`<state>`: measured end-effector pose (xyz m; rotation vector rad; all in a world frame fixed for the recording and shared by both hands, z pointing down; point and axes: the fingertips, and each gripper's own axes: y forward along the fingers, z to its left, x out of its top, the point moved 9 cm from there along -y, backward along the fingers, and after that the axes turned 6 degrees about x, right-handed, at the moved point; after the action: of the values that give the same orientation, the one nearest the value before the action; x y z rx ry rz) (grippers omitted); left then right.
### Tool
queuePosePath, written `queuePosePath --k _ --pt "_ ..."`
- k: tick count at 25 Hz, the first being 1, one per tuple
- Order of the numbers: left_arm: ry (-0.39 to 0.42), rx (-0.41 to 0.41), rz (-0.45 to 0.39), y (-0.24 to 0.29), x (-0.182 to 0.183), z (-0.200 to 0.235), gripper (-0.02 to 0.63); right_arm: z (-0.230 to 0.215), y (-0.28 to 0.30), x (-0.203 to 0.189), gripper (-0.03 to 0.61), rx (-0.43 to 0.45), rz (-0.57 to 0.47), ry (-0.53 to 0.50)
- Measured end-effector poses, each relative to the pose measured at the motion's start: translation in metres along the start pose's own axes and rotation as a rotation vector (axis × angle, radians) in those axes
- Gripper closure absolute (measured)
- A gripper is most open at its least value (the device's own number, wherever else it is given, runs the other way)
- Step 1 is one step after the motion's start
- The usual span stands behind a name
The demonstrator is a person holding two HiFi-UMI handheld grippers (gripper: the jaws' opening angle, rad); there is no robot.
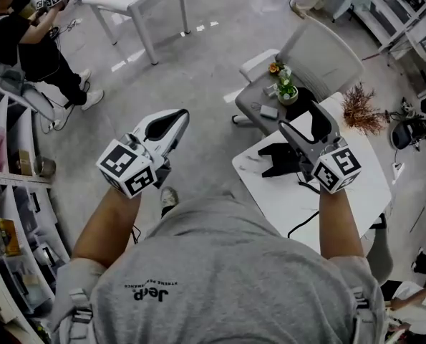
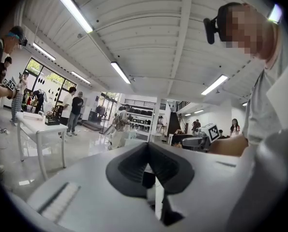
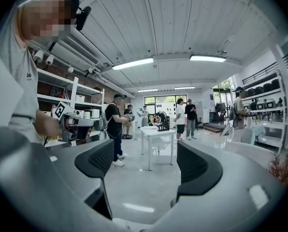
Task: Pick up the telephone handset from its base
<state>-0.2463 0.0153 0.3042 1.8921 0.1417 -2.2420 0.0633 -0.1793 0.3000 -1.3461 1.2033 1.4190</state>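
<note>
Grey T-shirt (image 1: 220, 278) fills the bottom of the head view, with both forearms reaching up from it. At centre-left, the left gripper (image 1: 175, 122) has its jaws pressed together with nothing between them; its own view shows the black pads (image 2: 134, 166) meeting. At centre-right, the right gripper (image 1: 302, 122) holds its jaws apart and empty above the white table (image 1: 349, 206). On that table, partly hidden behind this gripper, sits the black telephone (image 1: 276, 160); its handset and base cannot be told apart. Farther up the frame stands a potted plant (image 1: 286, 90).
</note>
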Motion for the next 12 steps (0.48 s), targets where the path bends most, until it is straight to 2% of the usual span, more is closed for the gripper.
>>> queuePosePath --k 4,7,12 --pt "0.001 -0.081 -0.001 0.016 -0.001 0.033 0.563 -0.002 0.014 -0.001 0.195 -0.076 0.002 -0.017" --pt "0.007 -0.154 0.010 0.025 0.003 0.056 0.563 0.003 0.015 0.001 0.195 -0.168 0.025 -0.023" --pt "0.057 -0.283 0.049 0.050 0.011 0.066 0.563 0.008 0.002 0.001 0.195 -0.289 0.065 -0.020"
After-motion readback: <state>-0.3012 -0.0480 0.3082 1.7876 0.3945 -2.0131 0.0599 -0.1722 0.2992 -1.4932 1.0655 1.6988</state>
